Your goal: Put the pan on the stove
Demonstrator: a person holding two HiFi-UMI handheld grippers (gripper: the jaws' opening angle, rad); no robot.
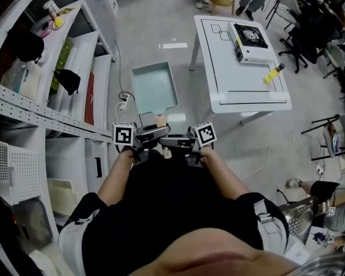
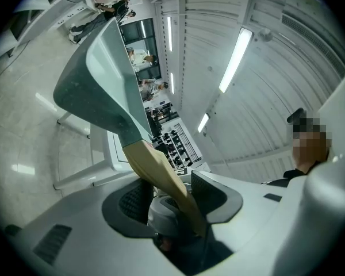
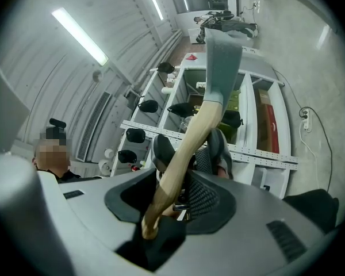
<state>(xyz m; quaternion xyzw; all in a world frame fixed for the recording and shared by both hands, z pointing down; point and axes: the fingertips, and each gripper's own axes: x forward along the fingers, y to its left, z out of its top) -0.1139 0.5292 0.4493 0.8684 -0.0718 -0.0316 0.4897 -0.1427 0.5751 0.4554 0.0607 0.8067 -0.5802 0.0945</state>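
Pan [image 1: 154, 87], handle clamped in left gripper [image 1: 156, 134] and right gripper [image 1: 173, 141].

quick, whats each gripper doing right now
left gripper: closed on the wooden pan handle
right gripper: closed on the same pan handle

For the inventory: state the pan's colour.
Pale teal pan, tan handle; clearest in head view.
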